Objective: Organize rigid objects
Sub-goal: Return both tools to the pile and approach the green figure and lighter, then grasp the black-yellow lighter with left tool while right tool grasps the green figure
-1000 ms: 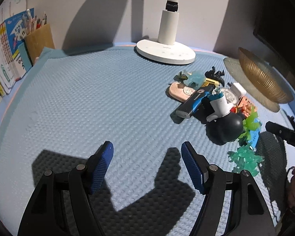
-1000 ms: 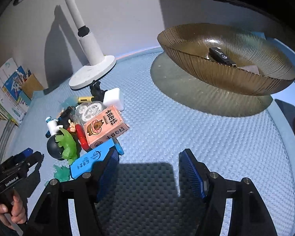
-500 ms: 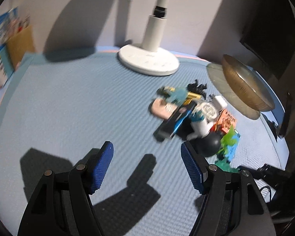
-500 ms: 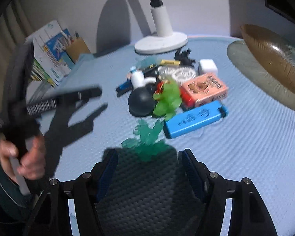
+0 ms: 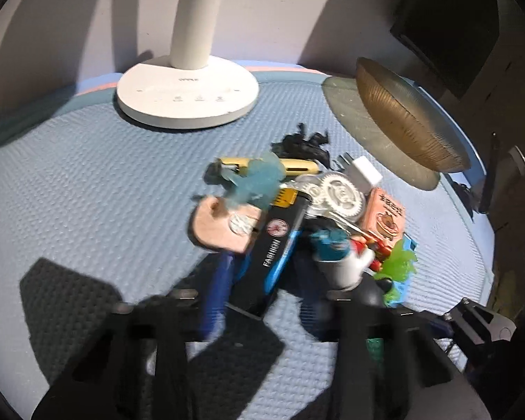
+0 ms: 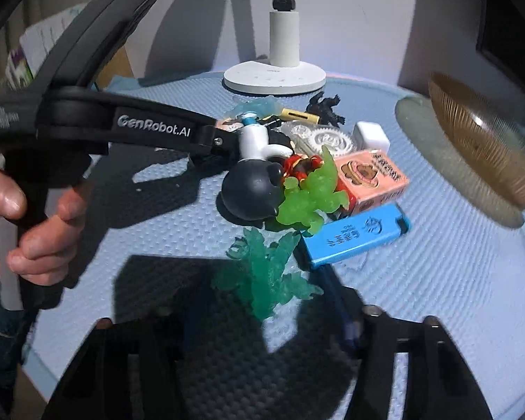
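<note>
A pile of small rigid objects lies on the blue mat. In the left wrist view my left gripper (image 5: 262, 294) is open, its blurred blue pads on either side of a black and blue lighter (image 5: 271, 248). A pink piece (image 5: 220, 225), white gears (image 5: 341, 194) and a pink box (image 5: 385, 213) lie around it. In the right wrist view my right gripper (image 6: 266, 304) is open around a clear green figure (image 6: 266, 276). A blue lighter (image 6: 355, 238), a bright green figure (image 6: 311, 192) and a black ball figure (image 6: 252, 189) lie just beyond. The left gripper (image 6: 224, 143) reaches in from the left.
A ribbed amber bowl (image 5: 406, 119) stands at the right, also in the right wrist view (image 6: 486, 143). A white lamp base (image 5: 187, 96) stands at the back. Books and a holder (image 6: 49, 52) stand at the far left.
Both grippers have moved in on the pile. The left now straddles the black and blue lighter. The right has closed in on the clear green figure.
</note>
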